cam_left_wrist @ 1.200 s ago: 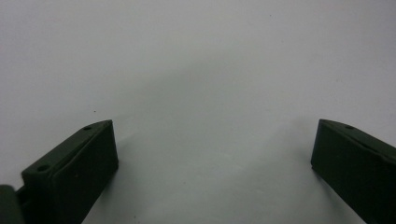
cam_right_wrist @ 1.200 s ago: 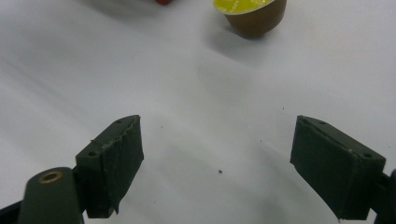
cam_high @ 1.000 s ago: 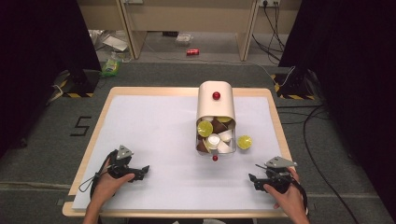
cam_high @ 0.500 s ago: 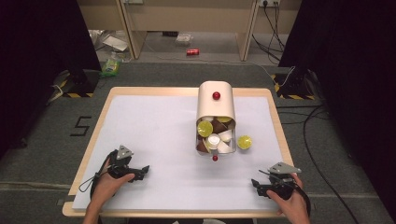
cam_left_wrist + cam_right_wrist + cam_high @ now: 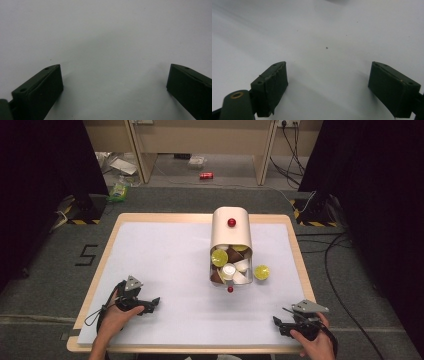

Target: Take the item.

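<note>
Container [image 5: 231, 234] tipped on its side at mid-desk, mouth toward the near edge, crammed with small cups in yellow-green, brown and white [image 5: 229, 264]. One yellow-green cup [image 5: 261, 272] spilled just right of the mouth; a small red ball [image 5: 230, 289] just in front of it; another red ball [image 5: 231, 222] perched on top of the container. Left tongs [image 5: 154, 301] well to the near left of the container, released, nothing between the jaws. Right tongs [image 5: 276, 322] to the near right, likewise released and empty. Likely risk: a clumsy reach nudging the container, sending cups or either ball rolling off across the desk [image 5: 165, 255].
</note>
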Available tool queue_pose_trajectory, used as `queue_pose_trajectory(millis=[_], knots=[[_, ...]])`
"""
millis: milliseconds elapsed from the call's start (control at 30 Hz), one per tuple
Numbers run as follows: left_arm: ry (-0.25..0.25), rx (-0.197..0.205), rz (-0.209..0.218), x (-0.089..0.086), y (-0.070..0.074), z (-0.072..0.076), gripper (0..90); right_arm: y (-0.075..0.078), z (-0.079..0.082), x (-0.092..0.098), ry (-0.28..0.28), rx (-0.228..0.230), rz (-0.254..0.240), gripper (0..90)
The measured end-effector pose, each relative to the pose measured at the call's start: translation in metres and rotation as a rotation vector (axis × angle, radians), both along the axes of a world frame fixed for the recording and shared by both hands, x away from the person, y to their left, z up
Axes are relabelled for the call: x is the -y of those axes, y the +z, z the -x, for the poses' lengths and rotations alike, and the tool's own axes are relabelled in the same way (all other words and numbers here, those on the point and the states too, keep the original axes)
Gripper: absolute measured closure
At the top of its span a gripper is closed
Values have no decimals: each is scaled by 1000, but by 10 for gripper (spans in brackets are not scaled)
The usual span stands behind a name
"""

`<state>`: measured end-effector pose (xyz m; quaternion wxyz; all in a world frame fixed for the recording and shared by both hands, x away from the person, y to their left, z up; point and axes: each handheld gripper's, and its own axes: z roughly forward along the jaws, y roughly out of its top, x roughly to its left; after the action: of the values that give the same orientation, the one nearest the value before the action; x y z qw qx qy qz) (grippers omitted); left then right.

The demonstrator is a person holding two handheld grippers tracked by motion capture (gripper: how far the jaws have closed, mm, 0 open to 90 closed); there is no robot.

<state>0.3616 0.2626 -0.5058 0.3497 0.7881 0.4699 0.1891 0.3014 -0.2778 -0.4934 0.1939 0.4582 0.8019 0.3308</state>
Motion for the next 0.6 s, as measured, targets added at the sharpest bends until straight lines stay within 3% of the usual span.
queue_pose_trajectory(millis=[600], knots=[[0,1,0,0,0,0,0,-3,8,2,-12,21,-14,160]])
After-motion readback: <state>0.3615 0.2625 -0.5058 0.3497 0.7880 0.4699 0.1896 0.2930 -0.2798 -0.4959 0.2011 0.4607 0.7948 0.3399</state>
